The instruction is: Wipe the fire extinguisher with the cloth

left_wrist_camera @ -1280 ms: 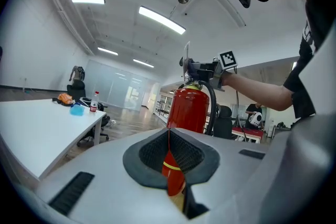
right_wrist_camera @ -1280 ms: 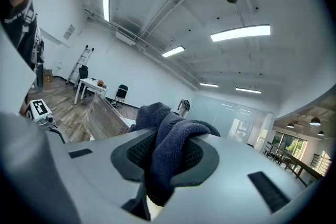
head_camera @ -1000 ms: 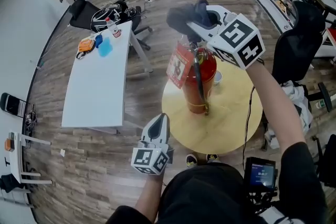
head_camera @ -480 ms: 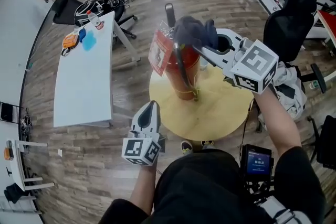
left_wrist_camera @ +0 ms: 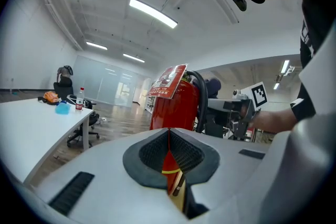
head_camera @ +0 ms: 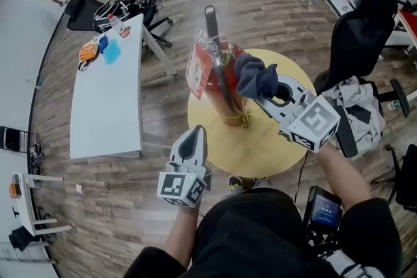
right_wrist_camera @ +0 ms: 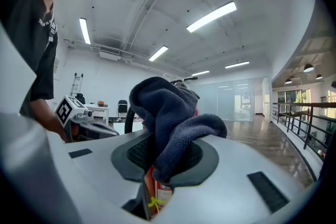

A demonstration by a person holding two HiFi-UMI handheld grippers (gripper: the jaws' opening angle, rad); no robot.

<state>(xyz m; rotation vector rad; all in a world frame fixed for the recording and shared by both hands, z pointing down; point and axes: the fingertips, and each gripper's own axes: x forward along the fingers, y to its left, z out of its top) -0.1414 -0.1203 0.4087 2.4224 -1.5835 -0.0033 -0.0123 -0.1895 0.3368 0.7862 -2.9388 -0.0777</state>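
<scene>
A red fire extinguisher (head_camera: 225, 84) with a black hose and a red tag stands upright on the round wooden table (head_camera: 260, 146). My right gripper (head_camera: 260, 93) is shut on a dark blue cloth (head_camera: 253, 75), which rests against the right side of the cylinder. In the right gripper view the cloth (right_wrist_camera: 170, 118) bulges out of the closed jaws and hides most of the extinguisher. My left gripper (head_camera: 193, 140) is shut and empty, near the table's front-left edge, pointing at the extinguisher (left_wrist_camera: 170, 105) from a short distance.
A long white desk (head_camera: 107, 94) with a bottle, an orange item and a blue item stands to the left. A black office chair (head_camera: 361, 29) with clothes draped on it is at the right, close to the table. Wooden floor lies around.
My right gripper has come down with the cloth from above the extinguisher's top to its right side. The left gripper has shifted slightly.
</scene>
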